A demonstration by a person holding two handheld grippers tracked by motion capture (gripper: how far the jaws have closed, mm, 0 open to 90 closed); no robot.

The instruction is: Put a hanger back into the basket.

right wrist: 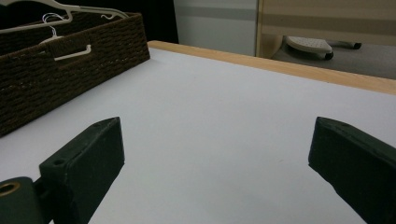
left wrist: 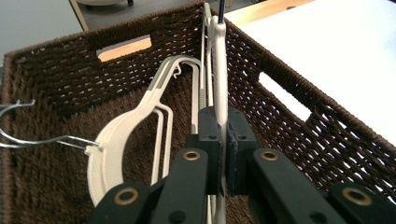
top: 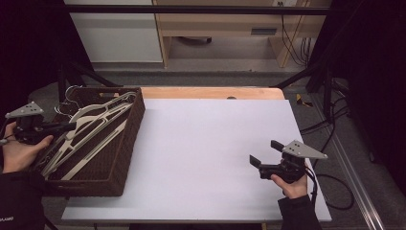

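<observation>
A dark brown wicker basket [top: 129, 143] sits at the table's left edge and holds several cream plastic hangers [top: 91, 129]. My left gripper [top: 69, 126] reaches in over the basket's left wall and is shut on one cream hanger [left wrist: 220, 70], which runs edge-on between the pads and stretches toward the far corner of the basket [left wrist: 56, 60]. Another hanger [left wrist: 116, 140] with a wire hook lies on the basket floor. My right gripper [top: 265, 152] rests at the right side of the white table, open, nothing between its fingers [right wrist: 88, 158].
The white table surface [top: 206, 143] spreads wide between the basket and the right gripper. A wooden strip [top: 210, 92] borders the far edge. Cables [top: 335, 191] trail off the table's right side. The basket [right wrist: 60, 60] stands far left in the right gripper view.
</observation>
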